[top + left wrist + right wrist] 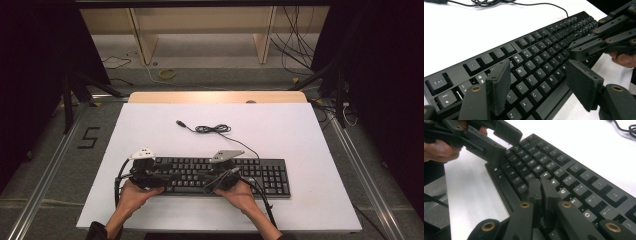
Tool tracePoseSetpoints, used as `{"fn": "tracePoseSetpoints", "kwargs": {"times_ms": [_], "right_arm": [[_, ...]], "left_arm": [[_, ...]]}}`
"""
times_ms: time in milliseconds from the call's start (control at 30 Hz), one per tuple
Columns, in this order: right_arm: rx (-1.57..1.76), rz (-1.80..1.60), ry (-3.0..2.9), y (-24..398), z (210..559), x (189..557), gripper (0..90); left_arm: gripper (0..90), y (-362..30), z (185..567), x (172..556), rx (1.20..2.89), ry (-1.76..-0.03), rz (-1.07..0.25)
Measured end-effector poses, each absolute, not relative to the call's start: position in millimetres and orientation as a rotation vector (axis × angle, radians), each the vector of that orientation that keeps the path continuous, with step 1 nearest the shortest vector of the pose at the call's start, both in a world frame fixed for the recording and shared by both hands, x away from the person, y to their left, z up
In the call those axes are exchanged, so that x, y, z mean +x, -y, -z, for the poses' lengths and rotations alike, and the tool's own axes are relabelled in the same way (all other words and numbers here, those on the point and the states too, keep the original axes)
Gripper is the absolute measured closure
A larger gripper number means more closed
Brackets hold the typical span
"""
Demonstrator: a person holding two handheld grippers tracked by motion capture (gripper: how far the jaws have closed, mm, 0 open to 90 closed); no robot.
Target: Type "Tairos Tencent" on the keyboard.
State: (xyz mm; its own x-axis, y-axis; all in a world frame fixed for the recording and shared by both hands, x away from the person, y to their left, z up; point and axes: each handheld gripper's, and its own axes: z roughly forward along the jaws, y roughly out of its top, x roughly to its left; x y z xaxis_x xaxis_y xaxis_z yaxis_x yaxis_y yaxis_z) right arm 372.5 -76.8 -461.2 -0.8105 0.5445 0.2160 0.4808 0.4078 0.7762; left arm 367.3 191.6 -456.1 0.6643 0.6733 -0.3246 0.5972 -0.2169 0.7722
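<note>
Keyboard (220, 176) lies lengthwise left-to-right; left claw (539, 87) open, right claw (542, 191) closed, empty.

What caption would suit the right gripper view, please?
Right gripper, jaws shut, poised over the black keyboard.

A white rectangular tabletop (300, 135) is set on a grey floor (210, 75). Beyond its far edge a strip of pale wood (215, 97) is seen, and further back a light wooden shelf frame (200, 30). Black cables (295, 45) and a yellow ring (167, 74) are scattered on the floor. Dark curtains (35, 75) are hung at both sides. A black figure "5" (89, 138) is marked beside a metal rail (50, 175).
</note>
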Motion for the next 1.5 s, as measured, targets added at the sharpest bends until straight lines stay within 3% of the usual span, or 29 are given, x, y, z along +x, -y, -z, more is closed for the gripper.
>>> {"fn": "tracePoseSetpoints", "kwargs": {"times_ms": [767,1167,1500], "right_arm": [[0.918,-1.298,-2.619,67.3,469.9,371.2,90.0],[0.906,-1.217,-2.636,61.8,483.9,371.4,90.0],[0.933,-1.262,-2.619,67.1,475.9,372.7,87.8]], "left_arm": [[32.7,-196.4,456.3,356.0,1.875,-0.960,-0.098],[32.9,-197.3,457.5,354.6,1.880,-0.956,-0.098],[36.1,-196.0,459.7,355.9,1.897,-0.952,-0.097]]}}
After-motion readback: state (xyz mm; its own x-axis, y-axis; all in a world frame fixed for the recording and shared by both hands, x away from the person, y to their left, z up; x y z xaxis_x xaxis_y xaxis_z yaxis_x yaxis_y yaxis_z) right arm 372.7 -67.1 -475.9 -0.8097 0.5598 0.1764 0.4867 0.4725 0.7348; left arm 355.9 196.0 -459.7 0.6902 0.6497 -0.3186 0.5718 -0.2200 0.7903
